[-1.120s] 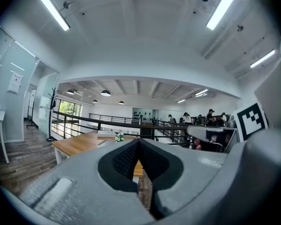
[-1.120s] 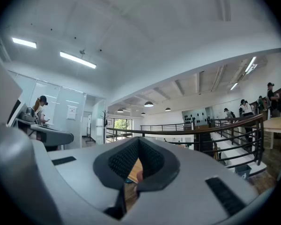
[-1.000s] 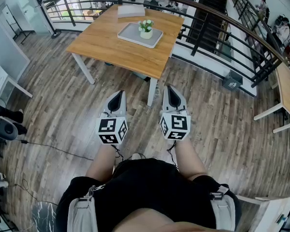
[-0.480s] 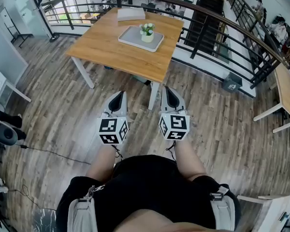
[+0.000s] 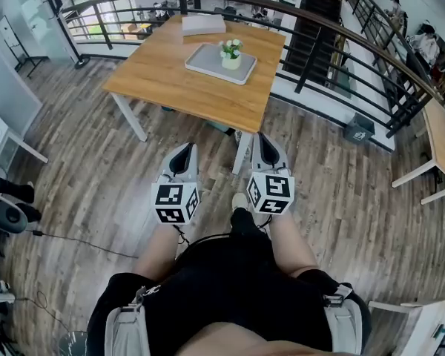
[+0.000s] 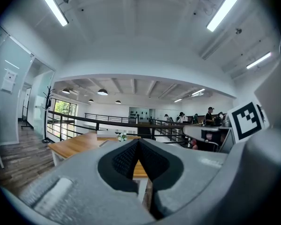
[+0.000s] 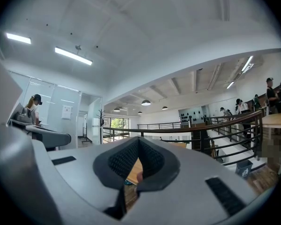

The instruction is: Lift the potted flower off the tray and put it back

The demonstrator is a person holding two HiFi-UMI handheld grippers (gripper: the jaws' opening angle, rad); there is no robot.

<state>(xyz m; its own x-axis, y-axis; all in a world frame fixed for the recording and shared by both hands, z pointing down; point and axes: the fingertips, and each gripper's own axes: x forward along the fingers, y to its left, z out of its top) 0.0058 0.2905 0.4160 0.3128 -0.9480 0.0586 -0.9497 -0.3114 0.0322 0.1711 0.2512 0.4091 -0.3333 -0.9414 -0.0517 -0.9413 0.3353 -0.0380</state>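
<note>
1. While we hold it level above the wood floor (image 5: 96, 162), our left claw (image 5: 181, 154) has its tips pressed together, with nothing between them.
2. Ahead of us, the potted flower (image 5: 231, 53) stands upright on the grey tray (image 5: 204, 59). That tray lies on the wooden counter (image 5: 170, 80) near the black railing (image 5: 334, 32), well apart from both claws.
3. Our right claw (image 5: 264, 145), just beside the left, is likewise closed narrow and empty.
</note>
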